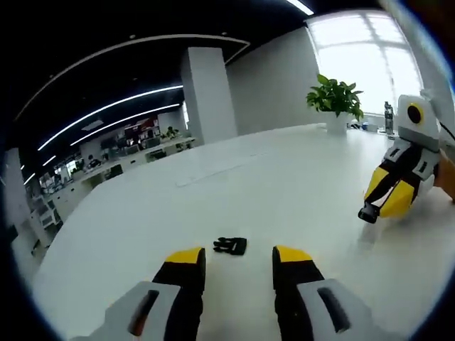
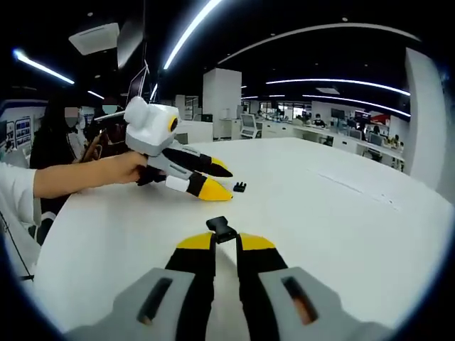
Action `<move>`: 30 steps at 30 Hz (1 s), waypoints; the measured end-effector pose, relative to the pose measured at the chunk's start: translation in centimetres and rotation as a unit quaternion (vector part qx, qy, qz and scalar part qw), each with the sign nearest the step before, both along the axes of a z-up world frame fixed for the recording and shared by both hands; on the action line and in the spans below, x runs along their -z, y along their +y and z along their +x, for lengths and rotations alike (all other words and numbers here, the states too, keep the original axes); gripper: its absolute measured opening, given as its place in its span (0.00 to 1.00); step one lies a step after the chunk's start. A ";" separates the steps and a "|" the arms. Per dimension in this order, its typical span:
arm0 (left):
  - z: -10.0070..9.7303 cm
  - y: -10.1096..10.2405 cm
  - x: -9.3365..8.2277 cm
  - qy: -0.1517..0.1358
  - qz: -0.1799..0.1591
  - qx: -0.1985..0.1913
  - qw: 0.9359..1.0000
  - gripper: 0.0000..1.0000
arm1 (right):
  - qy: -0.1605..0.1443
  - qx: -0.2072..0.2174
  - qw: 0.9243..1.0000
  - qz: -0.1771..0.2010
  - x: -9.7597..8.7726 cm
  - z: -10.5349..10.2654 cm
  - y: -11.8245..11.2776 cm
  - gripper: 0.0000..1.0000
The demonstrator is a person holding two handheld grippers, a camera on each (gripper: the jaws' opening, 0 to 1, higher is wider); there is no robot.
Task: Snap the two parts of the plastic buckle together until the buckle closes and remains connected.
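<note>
One black buckle half (image 1: 231, 246) lies on the white table (image 1: 284, 177), just ahead of my left gripper (image 1: 239, 254), whose yellow-tipped jaws stand open on either side of it without touching. In the right gripper view that same half (image 2: 239, 187) rests near the tips of the left gripper (image 2: 224, 180), which a hand holds low over the table. My right gripper (image 2: 225, 241) is shut on the other black buckle half (image 2: 222, 229), which sticks out past its tips. In the left gripper view the right gripper (image 1: 367, 212) hovers at the right with that half pinched at its tip.
A potted plant (image 1: 334, 96) and a bottle (image 1: 388, 117) stand at the table's far edge by the window. A person (image 2: 50, 142) is at the table's left side in the right gripper view. Office desks lie beyond.
</note>
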State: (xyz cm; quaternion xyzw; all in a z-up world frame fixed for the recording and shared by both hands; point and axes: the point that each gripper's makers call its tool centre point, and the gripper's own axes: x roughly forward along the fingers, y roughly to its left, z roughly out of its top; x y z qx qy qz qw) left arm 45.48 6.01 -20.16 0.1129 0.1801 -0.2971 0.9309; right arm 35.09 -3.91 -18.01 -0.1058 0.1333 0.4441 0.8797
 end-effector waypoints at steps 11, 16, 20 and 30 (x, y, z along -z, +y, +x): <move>1.3 -1.0 0.3 0.029 -0.039 0.035 0.998 0.20 | 0.000 0.013 1.000 0.024 -0.7 0.4 -0.8 0.11; 1.0 -0.9 0.2 0.039 -0.037 0.048 0.997 0.20 | -0.002 0.012 1.000 0.027 -0.8 0.3 -0.7 0.11; -0.1 -1.3 0.2 0.048 -0.040 0.085 0.994 0.20 | -0.002 0.013 0.999 0.033 -1.0 0.3 -0.7 0.11; -3.2 -2.1 -0.4 0.050 -0.047 0.178 0.982 0.20 | 0.004 0.012 0.999 0.030 -0.6 0.3 -0.6 0.11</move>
